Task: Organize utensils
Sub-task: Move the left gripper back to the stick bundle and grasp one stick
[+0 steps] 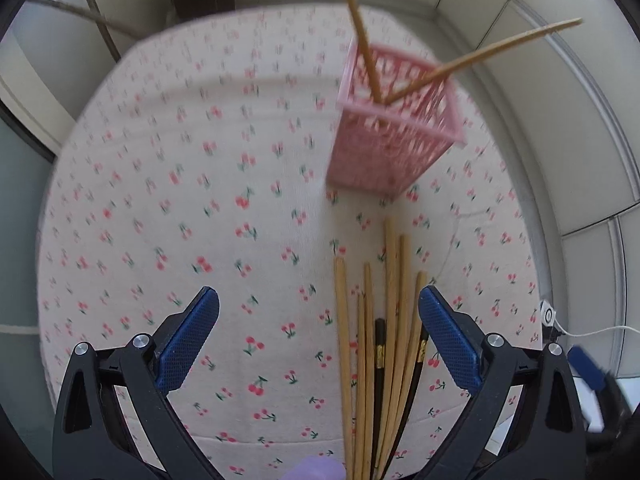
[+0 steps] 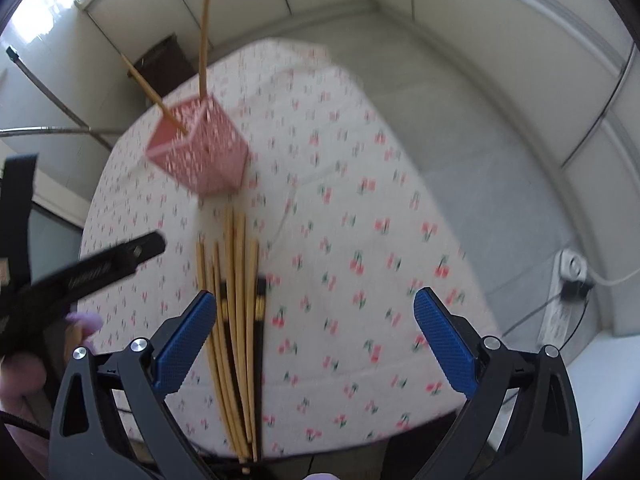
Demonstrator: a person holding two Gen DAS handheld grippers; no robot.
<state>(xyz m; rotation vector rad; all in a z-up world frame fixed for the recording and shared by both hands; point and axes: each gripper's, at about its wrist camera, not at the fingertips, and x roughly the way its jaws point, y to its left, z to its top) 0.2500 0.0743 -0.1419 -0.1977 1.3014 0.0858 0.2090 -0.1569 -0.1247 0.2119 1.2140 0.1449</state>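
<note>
A pink lattice holder (image 1: 394, 136) (image 2: 202, 150) stands on the cherry-print tablecloth (image 1: 180, 208) (image 2: 352, 216) with two wooden chopsticks (image 1: 362, 36) (image 2: 204, 40) leaning out of it. In front of it lies a bundle of wooden and black chopsticks (image 1: 384, 340) (image 2: 238, 320). My left gripper (image 1: 318, 320) hangs open above the cloth, its right finger beside the bundle, nothing between the pads. My right gripper (image 2: 314, 320) is open too, with the bundle just inside its left finger. The other gripper's black finger (image 2: 100, 266) shows at the left of the right wrist view.
The table is round, and its near edge (image 2: 360, 436) drops to a grey floor. A power strip with a white cable (image 2: 572, 272) lies on the floor to the right. A dark bin (image 2: 160, 60) and metal tubes (image 2: 60, 100) stand behind the table.
</note>
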